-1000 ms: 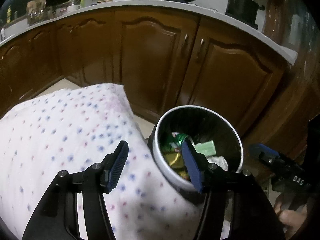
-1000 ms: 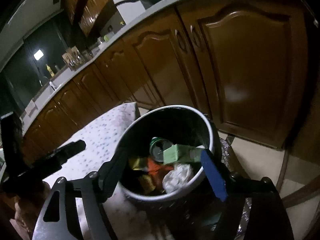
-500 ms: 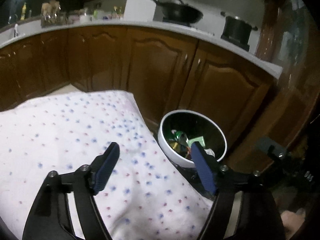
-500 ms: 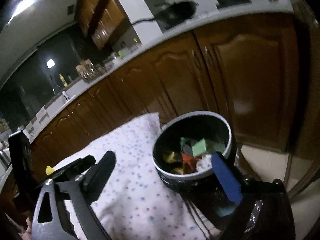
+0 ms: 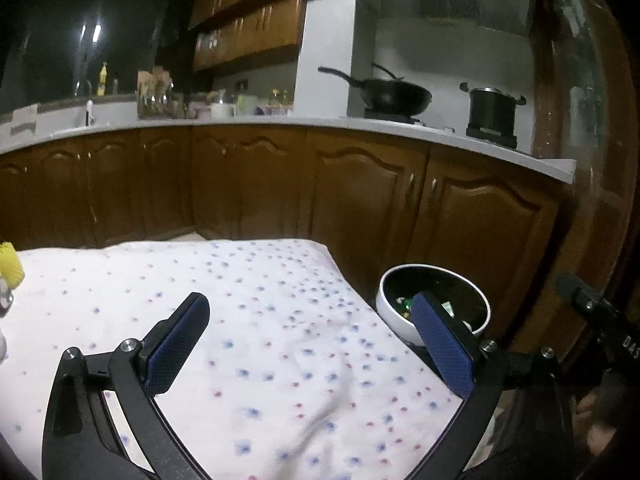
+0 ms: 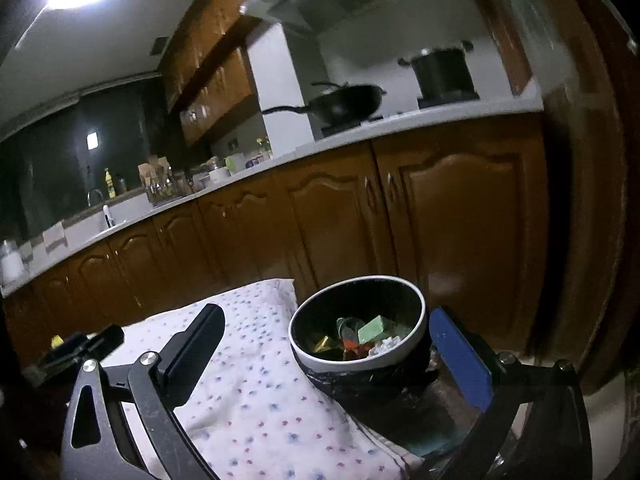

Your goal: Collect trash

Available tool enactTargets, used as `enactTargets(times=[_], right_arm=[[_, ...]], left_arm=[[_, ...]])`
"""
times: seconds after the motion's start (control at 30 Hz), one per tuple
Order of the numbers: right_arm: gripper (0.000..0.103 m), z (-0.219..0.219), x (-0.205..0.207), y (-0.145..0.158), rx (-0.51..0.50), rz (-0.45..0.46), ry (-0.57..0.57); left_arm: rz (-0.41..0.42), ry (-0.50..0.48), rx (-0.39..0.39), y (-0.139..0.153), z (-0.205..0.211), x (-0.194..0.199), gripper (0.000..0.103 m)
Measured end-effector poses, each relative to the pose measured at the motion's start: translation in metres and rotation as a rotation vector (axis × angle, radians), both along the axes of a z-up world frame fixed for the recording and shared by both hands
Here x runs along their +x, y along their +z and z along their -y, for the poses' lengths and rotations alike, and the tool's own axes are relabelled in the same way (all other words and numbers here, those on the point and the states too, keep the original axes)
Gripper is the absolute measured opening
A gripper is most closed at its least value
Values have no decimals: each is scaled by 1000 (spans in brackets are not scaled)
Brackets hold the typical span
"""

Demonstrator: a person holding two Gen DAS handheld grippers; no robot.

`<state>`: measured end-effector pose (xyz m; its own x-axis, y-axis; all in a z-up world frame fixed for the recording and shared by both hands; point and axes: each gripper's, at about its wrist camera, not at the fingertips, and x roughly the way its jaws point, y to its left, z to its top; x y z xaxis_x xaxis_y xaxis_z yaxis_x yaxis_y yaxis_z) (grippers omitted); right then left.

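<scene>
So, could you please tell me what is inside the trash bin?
The trash bin holds a green box, a can, wrappers and crumpled paper; anything beneath is hidden.

each hand-held gripper (image 5: 308,334): black frame, silver screws, blue textured pads (image 5: 442,344); white lettering, perhaps "das".

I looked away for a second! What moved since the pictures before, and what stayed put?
Both grippers, left gripper and right gripper, pulled up and back from the trash bin, which looks smaller now. Both stayed open and empty. The trash, bin and dotted cloth stayed put.
</scene>
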<state>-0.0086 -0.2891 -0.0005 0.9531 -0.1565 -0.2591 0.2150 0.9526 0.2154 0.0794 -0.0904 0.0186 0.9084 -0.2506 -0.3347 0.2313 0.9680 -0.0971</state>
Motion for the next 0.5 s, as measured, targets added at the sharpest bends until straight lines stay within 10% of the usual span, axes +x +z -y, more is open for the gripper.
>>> enactTargets(times=[0.5], right_arm=[[103, -30, -16, -1, -115, 22, 14]], left_arm=[[58, 95, 72, 0, -8, -29, 103]])
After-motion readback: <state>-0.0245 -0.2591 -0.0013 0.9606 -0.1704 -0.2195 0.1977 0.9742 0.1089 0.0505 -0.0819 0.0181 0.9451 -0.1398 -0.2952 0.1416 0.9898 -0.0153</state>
